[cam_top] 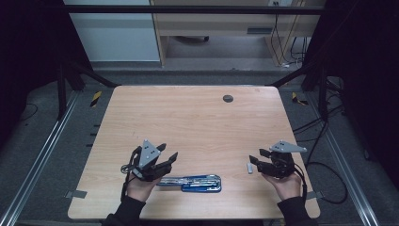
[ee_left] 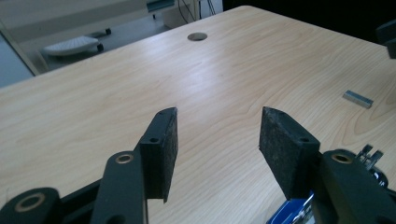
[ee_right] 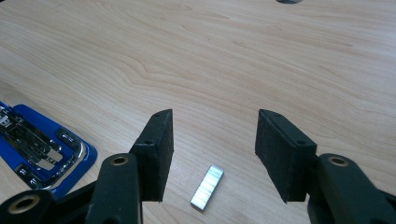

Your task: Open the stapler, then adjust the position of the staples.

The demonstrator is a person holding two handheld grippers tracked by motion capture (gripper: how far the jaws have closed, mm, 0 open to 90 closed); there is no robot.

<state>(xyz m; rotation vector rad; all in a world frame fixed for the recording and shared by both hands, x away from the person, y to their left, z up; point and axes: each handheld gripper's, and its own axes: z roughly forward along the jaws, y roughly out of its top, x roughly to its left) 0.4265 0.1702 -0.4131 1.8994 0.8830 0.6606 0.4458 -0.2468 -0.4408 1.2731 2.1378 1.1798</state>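
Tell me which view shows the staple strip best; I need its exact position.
The right gripper view: the staple strip lies close, between the open fingers. The high view and left gripper view show it small and distant.

In the high view the left end of the blue stapler (cam_top: pixel 193 183) lies under the left gripper (cam_top: pixel 165 155) and the hand that carries it, so that end is hidden. The staple strip (cam_top: pixel 249 168) there is too small to show any detail. In the left gripper view the stapler (ee_left: pixel 292 212) is cut off by the bottom edge and mostly covered by the right-hand jaw; only a blue corner and a bit of metal show. The other gripper (ee_left: pixel 388 38) is cut by the right edge. In the right gripper view the stapler (ee_right: pixel 44 144) runs off the left edge, and the hole in the desk (ee_right: pixel 287 1) is clipped by the top edge.
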